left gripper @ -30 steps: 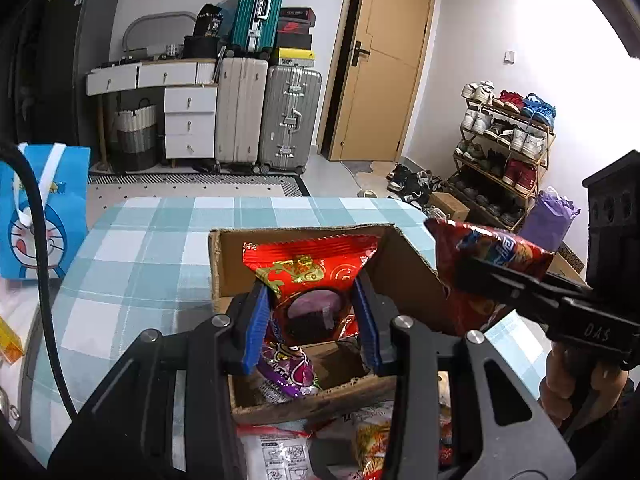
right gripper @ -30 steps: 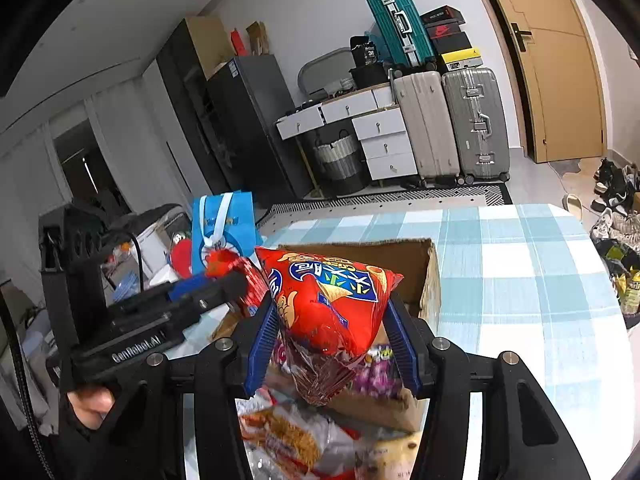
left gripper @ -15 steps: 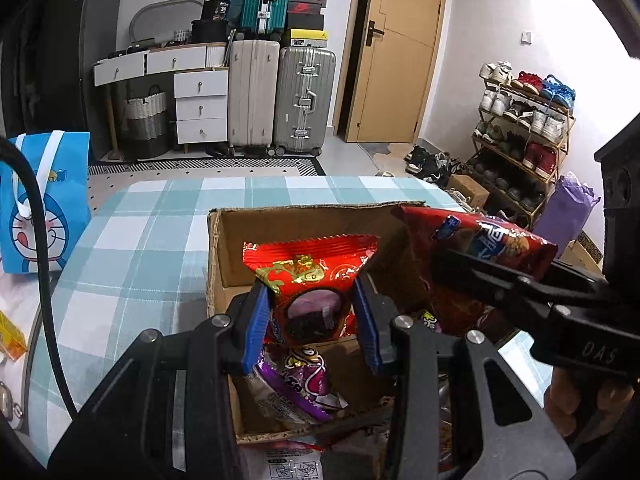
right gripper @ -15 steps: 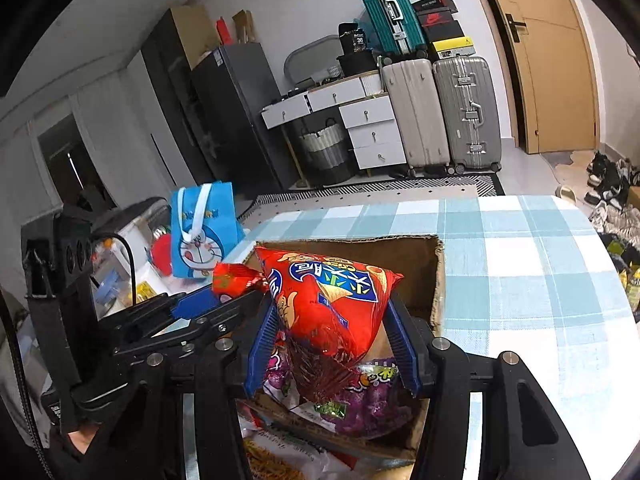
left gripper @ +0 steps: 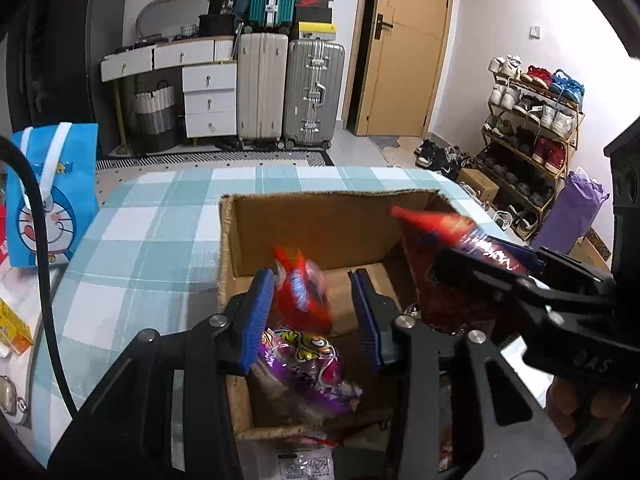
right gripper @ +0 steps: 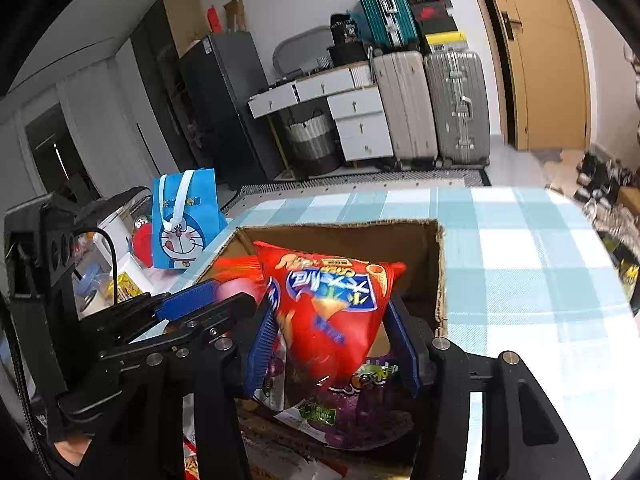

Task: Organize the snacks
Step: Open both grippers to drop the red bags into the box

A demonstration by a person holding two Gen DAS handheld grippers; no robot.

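Above cardboard box (left gripper: 312,224), two red snack bags (right gripper: 332,312)

The small red packet (left gripper: 301,292) between the left gripper's (left gripper: 312,316) blue pads is smearing into motion blur, print unreadable; the cardboard box's (left gripper: 320,224) floor is hiding under a purple bag (left gripper: 308,364); wrappers (left gripper: 304,460) at the bottom edge are getting cut off; shoes (right gripper: 604,184) are blurring at the right wrist view's rim.

I'm looking into a lived-in home: suitcases (left gripper: 290,92), a shoe rack (left gripper: 532,120), a drawer unit (left gripper: 208,100) lining the walls.
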